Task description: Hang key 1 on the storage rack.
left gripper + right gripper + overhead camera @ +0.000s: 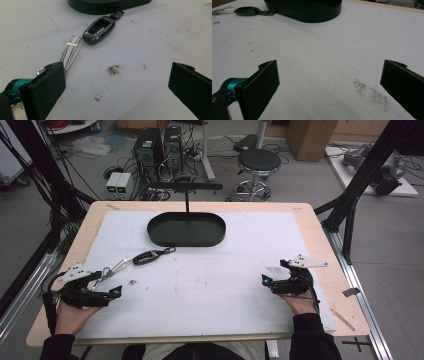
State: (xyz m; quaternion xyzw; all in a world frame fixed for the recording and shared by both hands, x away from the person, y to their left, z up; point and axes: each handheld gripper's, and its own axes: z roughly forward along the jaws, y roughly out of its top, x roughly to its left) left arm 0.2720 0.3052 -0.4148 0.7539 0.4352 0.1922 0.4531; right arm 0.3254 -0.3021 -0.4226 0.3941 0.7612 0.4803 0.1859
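Observation:
A black car key fob [148, 256] [99, 29] lies on the white mat, left of centre, with a silver clip and ring [114, 268] [71, 50] trailing toward my left gripper [107, 282] [117, 87]. That gripper is open, its jaws wide apart, and the ring end lies just by its left jaw. A black oval tray [186, 229] [304, 10] stands at the back centre. My right gripper [274, 272] [330, 85] rests open at the right of the mat over bare surface. The fob [245, 11] also shows far off in the right gripper view.
A thin black post with a crossbar [187, 195] rises from the tray. The white mat [210, 280] covers a wooden table [320, 250]. Small stains [113, 70] mark the mat. A stool [258, 162] and computer towers [150, 147] stand on the floor beyond.

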